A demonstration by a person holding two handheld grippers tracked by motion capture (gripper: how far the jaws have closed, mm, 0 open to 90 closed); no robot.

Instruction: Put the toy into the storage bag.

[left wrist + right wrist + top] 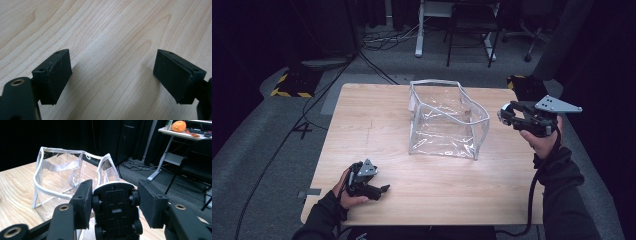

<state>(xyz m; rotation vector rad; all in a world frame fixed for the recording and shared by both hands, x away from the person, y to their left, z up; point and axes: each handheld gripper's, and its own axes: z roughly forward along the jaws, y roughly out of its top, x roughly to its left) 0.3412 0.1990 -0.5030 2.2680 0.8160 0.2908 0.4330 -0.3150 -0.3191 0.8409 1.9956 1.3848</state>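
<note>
The toy car (116, 210) sits between the jaws of the right gripper (113, 203), underside toward the gripper's camera, wheels and black chassis visible. The left jaw presses against the wheels on that side; on the other side a narrow gap seems to show between wheel and pad, so the pinch may rest on few contact points. In the high view the right gripper (507, 114) is held above the right edge of the tabletop (377, 130), just to the right of the clear bag (444, 120), which stands open-topped at the middle far part of the tabletop.

Hazards from this state:

- Slip. Wheels are round and can roll against a pad. Any loosening or a sharp tilt could let the toy car drop onto the tabletop or over the right edge to the floor.
- Rim collision. The white-trimmed rim (60, 192) sags and folds inward. A low approach would catch the rim and collapse or push the soft wall.
- Bag displacement. The bag is light and unsecured; a side contact could slide or tip it.

The left gripper (112, 80) rests near the near left corner, jaws spread, holding nothing, well apart from the bag. It cannot steady the bag from there.
</note>
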